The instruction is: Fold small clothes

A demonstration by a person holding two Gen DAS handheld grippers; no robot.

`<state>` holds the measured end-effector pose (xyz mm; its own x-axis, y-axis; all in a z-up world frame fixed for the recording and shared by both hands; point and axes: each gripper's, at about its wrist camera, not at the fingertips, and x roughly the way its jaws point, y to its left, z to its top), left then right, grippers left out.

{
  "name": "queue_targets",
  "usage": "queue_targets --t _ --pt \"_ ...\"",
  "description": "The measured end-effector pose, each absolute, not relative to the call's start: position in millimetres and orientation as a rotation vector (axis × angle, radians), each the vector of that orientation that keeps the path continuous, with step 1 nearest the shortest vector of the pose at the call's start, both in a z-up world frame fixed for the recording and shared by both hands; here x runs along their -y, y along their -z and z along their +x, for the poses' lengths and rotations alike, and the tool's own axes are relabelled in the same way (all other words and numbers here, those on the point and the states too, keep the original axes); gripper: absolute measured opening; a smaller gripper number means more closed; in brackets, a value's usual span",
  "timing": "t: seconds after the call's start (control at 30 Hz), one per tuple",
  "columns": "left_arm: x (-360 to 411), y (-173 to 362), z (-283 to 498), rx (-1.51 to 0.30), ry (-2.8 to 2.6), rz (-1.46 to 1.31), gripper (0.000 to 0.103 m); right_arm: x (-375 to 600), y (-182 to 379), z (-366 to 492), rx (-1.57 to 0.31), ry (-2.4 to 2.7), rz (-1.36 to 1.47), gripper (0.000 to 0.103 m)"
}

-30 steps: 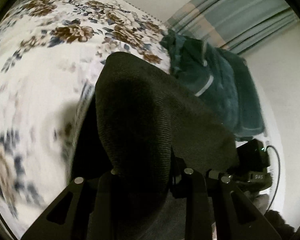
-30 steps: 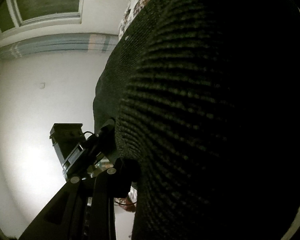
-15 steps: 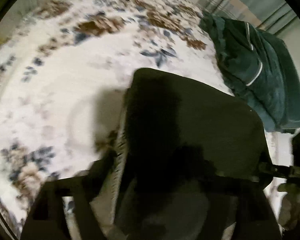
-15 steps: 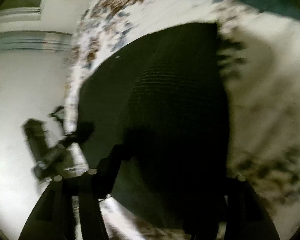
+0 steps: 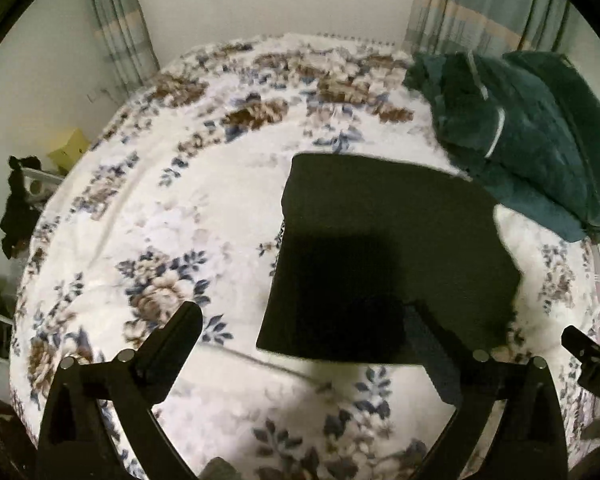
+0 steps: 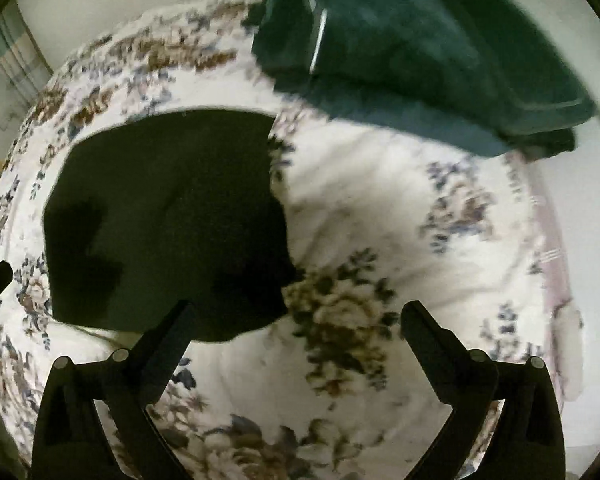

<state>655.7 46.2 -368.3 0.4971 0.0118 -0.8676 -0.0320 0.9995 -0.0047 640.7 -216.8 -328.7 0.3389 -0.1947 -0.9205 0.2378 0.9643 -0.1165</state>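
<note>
A: Start closest in. How do the left tongs (image 5: 306, 316) stand?

B: Their jaws are spreading, nearly as wide as they go, and they grip nothing. The near edge of the black folded garment (image 5: 384, 248) shows between the tips, lower down on the bed; the pads do not press it. The right-hand tip overlaps the garment's near right corner in the left wrist view.

A: And the right tongs (image 6: 296, 312)?

B: Also opening wide and empty. In their own view the black folded garment (image 6: 168, 220) sits off toward the left finger, its near right corner just past that tip. Between the two tips is mostly floral bedspread (image 6: 380, 380).

A: Which way does the garment run?

B: It lies flat on the floral bedspread (image 5: 160, 208) as a roughly square-cornered fold. From the left wrist view it runs a little longer from its near edge to its far edge, leaning slightly to the right. The fisheye bends the outline, so I would not press that further.

A: Anything holding other things?

B: No bin or basket that I can make out. Beyond the garment's far right corner, a dark green blanket pile (image 5: 520, 132) lies on the bed, just beside that corner. Farther back are curtains (image 5: 480, 4) and a pale wall.
</note>
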Motion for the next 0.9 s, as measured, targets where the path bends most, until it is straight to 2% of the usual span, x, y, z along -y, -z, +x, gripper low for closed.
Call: queue_targets --t 0.47,0.9 --pt "-29.5 205.1 500.9 -0.821 -0.016 0.043 0.103 178.8 131.9 469.9 -0.947 0.292 -0.005 0.103" --pt "-23.7 110.2 364.7 -0.685 0.030 0.029 0.103 155.2 -3.2 297.7 -0.746 0.250 -0.037 0.103"
